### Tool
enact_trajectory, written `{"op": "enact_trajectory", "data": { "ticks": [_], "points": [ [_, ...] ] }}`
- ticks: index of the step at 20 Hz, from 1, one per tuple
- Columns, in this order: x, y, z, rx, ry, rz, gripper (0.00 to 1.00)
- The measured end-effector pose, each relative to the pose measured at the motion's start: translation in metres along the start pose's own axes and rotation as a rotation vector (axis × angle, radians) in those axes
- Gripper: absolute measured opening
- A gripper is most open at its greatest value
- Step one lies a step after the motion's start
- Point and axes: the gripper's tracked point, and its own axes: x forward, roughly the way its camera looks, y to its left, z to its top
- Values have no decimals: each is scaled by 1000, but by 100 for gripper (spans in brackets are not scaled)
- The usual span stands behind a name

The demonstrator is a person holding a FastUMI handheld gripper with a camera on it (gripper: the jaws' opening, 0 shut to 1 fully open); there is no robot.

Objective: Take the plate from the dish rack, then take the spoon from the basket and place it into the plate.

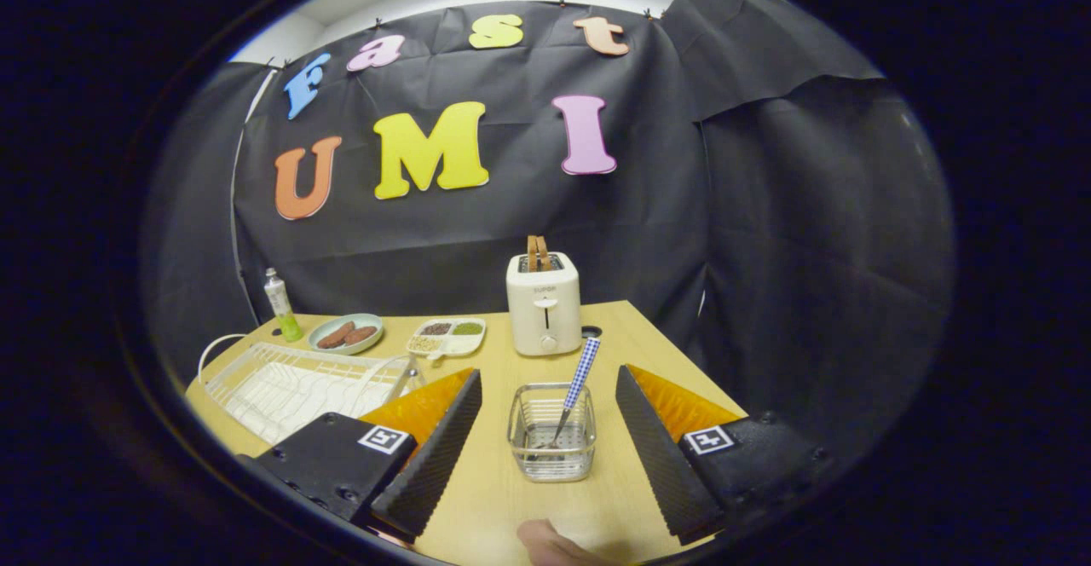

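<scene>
Ahead, gripper fingers spread, clear square basket between, spoon upright

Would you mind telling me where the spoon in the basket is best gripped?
Grip the spoon by its checked handle, which sticks up above the basket rim and leans away toward the toaster. Its bowl sits down inside. The open hand-held gripper should probably come from above, fingers either side of the handle.
</scene>
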Motion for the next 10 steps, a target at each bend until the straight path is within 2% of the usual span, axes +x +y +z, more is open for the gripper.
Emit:
{"op": "enact_trajectory", "data": {
  "ticks": [6,9,10],
  "points": [
    [80,-23,-9,-32,47,-37,100],
    [106,-28,-17,62,114,-25,100],
    [113,-22,-17,103,126,18,93]
  ]
}}
